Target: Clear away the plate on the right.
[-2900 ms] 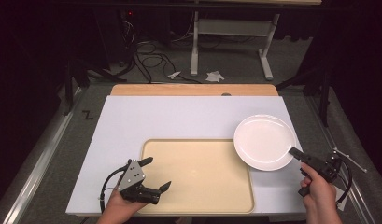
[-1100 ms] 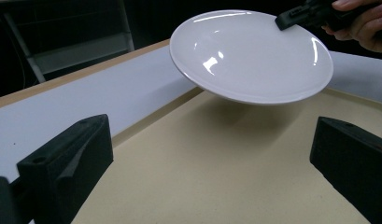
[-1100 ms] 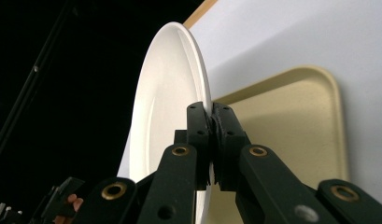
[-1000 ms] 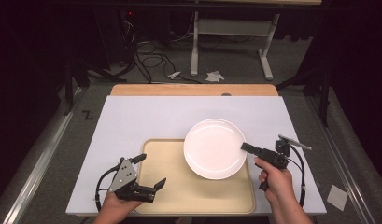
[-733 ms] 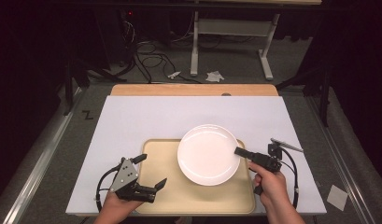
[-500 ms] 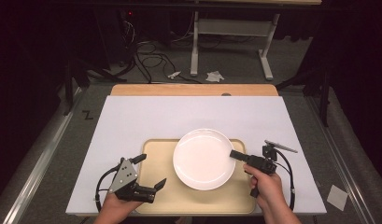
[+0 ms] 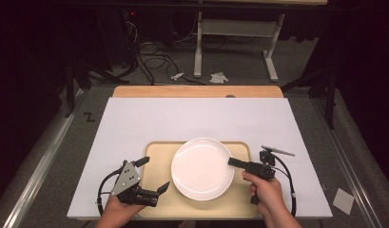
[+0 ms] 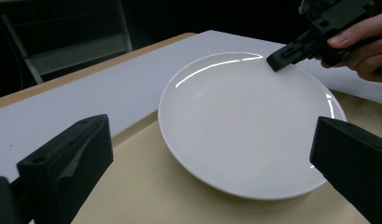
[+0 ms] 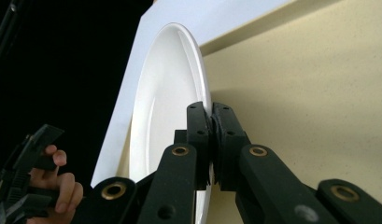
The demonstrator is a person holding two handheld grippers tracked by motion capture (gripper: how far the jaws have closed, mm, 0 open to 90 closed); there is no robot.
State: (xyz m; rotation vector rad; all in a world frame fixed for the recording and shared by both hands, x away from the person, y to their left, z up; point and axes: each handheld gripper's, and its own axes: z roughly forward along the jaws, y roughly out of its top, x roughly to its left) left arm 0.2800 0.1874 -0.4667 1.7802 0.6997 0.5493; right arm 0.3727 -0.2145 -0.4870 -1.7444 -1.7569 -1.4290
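The right gripper is clamped on the plate's rim, plate over the tray; setting down and letting go remain; left gripper gapes empty beside the plate.

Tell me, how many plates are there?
1. The white plate sits over the tan tray, its rim pinched by the right gripper. Nothing seems to hide another.
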